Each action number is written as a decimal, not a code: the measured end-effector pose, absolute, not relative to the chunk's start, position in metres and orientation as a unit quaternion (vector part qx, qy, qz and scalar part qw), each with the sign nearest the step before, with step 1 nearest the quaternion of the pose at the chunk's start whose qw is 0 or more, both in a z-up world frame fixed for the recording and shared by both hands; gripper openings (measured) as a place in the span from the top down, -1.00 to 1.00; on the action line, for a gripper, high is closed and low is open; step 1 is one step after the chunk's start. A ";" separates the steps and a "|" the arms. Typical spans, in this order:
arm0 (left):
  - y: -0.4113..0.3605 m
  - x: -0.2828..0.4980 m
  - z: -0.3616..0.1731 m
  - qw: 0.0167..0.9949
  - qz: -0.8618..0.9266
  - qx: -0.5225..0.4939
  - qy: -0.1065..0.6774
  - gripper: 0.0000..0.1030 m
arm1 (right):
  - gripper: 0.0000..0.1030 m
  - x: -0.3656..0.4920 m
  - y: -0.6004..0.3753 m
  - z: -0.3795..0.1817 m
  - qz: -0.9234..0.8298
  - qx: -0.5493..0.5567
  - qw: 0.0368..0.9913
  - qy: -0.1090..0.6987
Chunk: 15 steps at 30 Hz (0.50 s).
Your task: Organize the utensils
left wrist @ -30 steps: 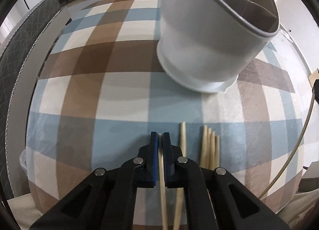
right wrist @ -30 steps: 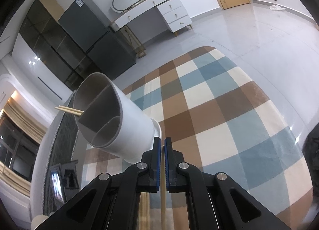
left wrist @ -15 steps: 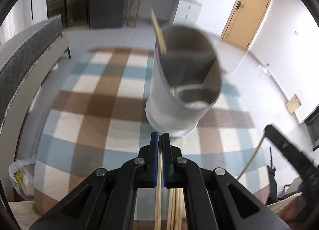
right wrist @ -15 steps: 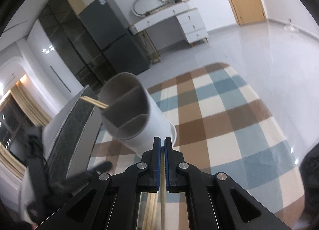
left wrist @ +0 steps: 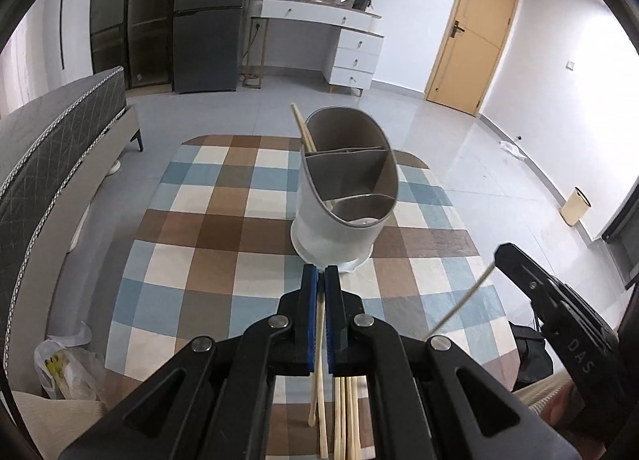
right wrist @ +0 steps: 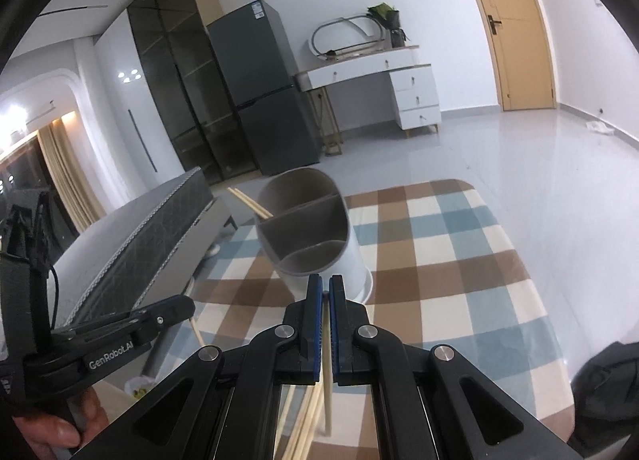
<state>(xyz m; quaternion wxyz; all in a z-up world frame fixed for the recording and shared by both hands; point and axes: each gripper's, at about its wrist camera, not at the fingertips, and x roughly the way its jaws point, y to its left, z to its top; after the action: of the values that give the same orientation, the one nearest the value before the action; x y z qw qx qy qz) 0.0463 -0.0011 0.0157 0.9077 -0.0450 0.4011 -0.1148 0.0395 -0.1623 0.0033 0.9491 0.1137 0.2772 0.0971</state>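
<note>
The left gripper (left wrist: 321, 280) was pinched shut on one chopstick (left wrist: 318, 344), and the right gripper (right wrist: 325, 288) likewise gripped a second chopstick (right wrist: 327, 372). The white utensil holder (left wrist: 339, 228) stood on the checked tablecloth (left wrist: 191, 260), just beyond both grippers, with chopsticks (left wrist: 302, 128) leaning in its far compartment. Loose chopsticks (left wrist: 345, 416) lay near the table's close edge.

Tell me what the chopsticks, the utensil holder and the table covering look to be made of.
Chopsticks: pale tan, matte sticks, likely bamboo or light wood; grain too fine to see. Utensil holder: smooth white outside, grey dividers inside, soft sheen, probably plastic, though coated metal can't be ruled out. Table covering: blue, brown and cream check with faint woven texture, seemingly fabric, possibly a coated cloth.
</note>
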 end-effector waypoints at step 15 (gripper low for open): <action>-0.007 0.045 0.042 0.908 -0.130 -0.040 0.396 1.00 | 0.95 0.038 -0.169 0.014 0.109 0.125 0.952 0.258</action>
<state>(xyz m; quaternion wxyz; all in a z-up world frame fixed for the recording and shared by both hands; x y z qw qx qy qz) 0.0455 -0.0067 0.0425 0.9082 -0.0400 0.3957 -0.1303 0.0377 -0.1686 0.0142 0.9517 0.1253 0.2581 0.1091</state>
